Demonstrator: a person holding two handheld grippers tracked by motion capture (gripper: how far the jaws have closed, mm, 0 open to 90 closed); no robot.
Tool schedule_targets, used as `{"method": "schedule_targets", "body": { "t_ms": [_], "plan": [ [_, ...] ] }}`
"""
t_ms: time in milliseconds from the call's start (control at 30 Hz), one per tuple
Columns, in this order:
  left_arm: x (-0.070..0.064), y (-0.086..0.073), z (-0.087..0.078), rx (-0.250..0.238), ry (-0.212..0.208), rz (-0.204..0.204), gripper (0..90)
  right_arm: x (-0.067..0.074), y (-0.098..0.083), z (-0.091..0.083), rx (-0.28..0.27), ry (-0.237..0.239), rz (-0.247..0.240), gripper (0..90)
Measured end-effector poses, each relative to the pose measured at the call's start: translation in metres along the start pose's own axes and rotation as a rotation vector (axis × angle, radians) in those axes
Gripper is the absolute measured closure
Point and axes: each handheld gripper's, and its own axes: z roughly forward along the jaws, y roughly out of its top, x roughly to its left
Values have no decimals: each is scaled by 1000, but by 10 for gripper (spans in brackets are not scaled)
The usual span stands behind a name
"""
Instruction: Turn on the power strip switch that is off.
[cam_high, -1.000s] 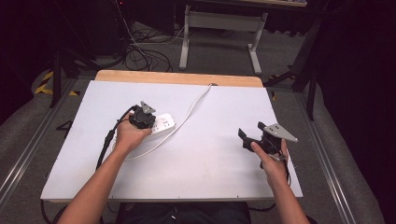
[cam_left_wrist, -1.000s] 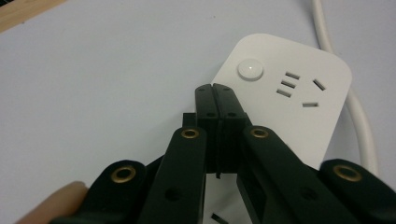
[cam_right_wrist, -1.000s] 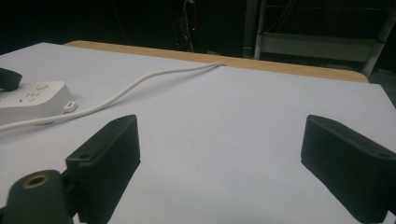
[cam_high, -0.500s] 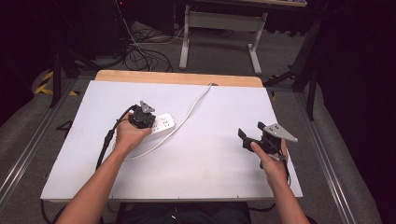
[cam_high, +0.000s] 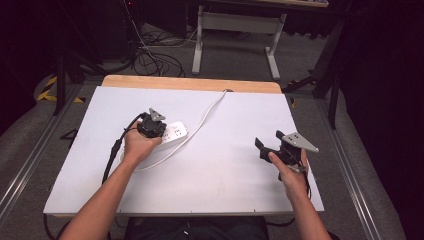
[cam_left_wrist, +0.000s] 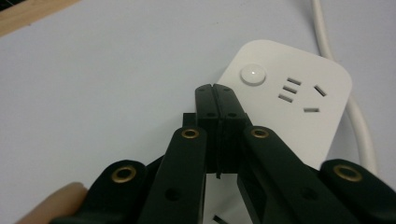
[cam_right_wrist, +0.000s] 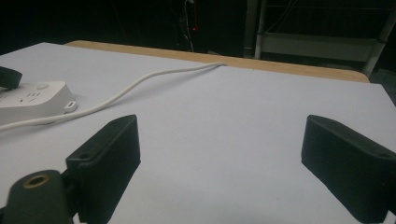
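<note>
A white power strip (cam_high: 176, 132) lies on the white table (cam_high: 225, 175), left of centre, with its white cable (cam_high: 206, 111) running to the far edge. My left gripper (cam_high: 154, 126) hovers over the strip's near end. In the left gripper view its jaws are pressed together with nothing between them, and the gripper (cam_left_wrist: 215, 92) points just short of the strip's round button (cam_left_wrist: 252, 74), beside the sockets of the power strip (cam_left_wrist: 299, 100). My right gripper (cam_high: 261, 146) is held above the table's right side. Its gripper (cam_right_wrist: 219, 135) stands open, nothing between its fingers.
The table's wooden far edge (cam_high: 190, 82) borders the white top. Behind it are a desk frame (cam_high: 235, 30) and loose cables on the floor (cam_high: 155, 57). A metal rail (cam_high: 350, 170) runs along the right side. The power strip (cam_right_wrist: 35, 95) lies far left of the right gripper.
</note>
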Motion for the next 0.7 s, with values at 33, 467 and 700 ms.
{"method": "schedule_targets", "body": {
  "t_ms": [33, 467, 700],
  "plan": [
    [0, 0, -1, -2, 8, 5, 900, 0, 0, 0, 0, 0, 0, 120],
    [8, 1, -27, -151, -5, -50, 890, -1, 0, 0, 0, 1, 3, 121],
    [13, 0, -43, -209, 13, -77, 868, 0, 0, 1, 5, 0, 1, 121]
  ]
}}
